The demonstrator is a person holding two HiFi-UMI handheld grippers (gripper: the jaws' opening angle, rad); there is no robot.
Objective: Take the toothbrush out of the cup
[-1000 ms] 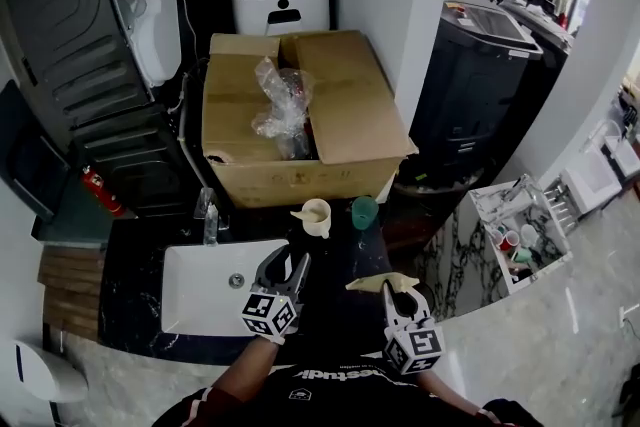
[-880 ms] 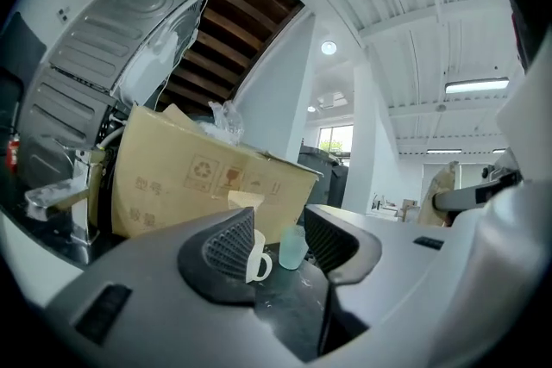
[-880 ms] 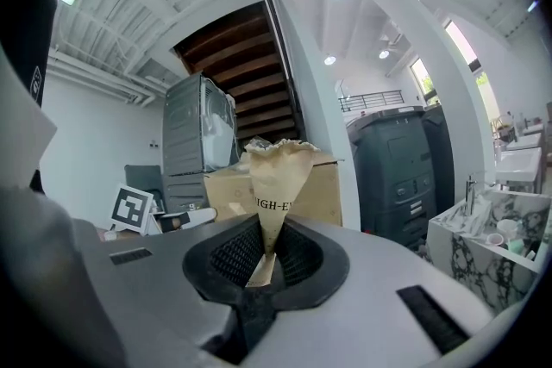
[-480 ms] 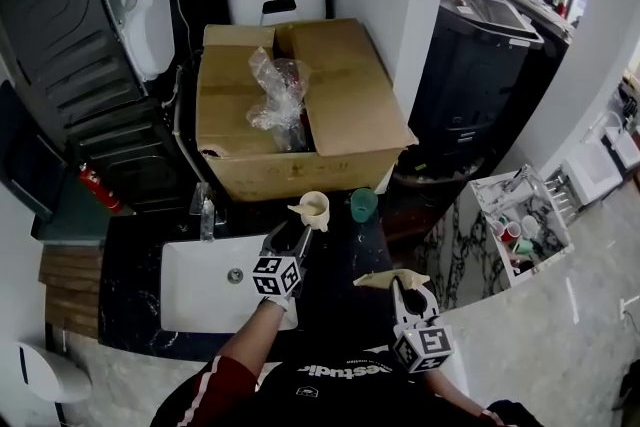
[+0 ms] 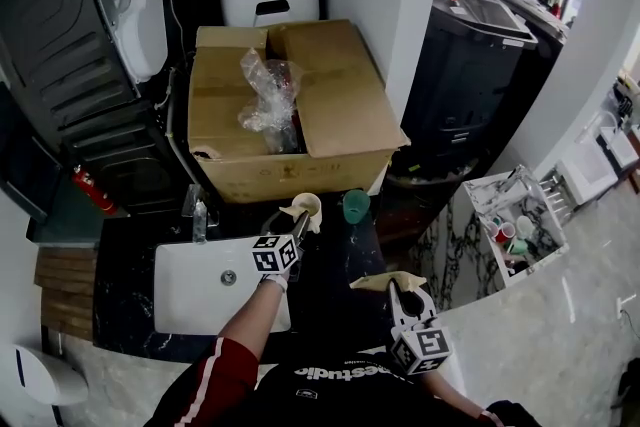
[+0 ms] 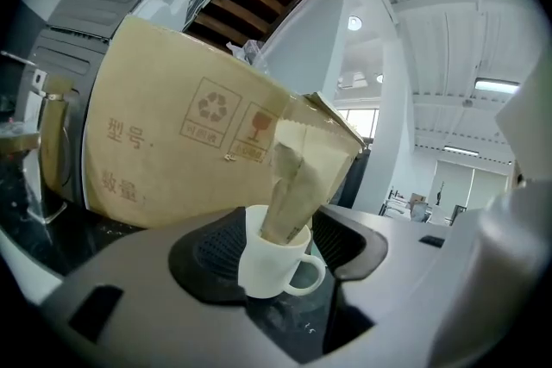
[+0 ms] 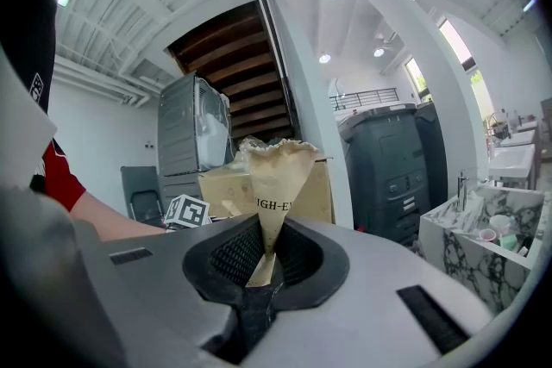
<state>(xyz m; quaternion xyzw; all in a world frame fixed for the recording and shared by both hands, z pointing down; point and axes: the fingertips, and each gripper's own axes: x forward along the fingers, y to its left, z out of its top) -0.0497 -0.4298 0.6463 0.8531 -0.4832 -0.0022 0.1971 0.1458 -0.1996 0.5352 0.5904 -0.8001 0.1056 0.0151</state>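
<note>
A white cup (image 5: 308, 207) stands on the black counter in front of the cardboard box, with a brown paper-wrapped toothbrush (image 6: 289, 185) upright in it. My left gripper (image 5: 298, 223) has reached it. In the left gripper view the cup (image 6: 272, 263) sits between the opening jaws of that gripper (image 6: 280, 252), with a gap on each side. My right gripper (image 5: 400, 295) stays near the counter's front edge, shut on another brown paper toothbrush packet (image 7: 276, 177) that sticks up from its pads (image 7: 237, 258). In the head view that packet (image 5: 385, 281) lies across the fingertips.
An open cardboard box (image 5: 340, 105) with a plastic bag stands right behind the cup. A green cup (image 5: 355, 206) is to the white cup's right. A white sink (image 5: 190, 300) with a faucet (image 5: 197, 215) lies to the left. A white rack (image 5: 515, 225) of small items stands at lower right.
My left gripper has moved forward and a little right, from over the sink's corner to the white cup, with its jaws spreading. The right gripper and its packet have stayed put.
</note>
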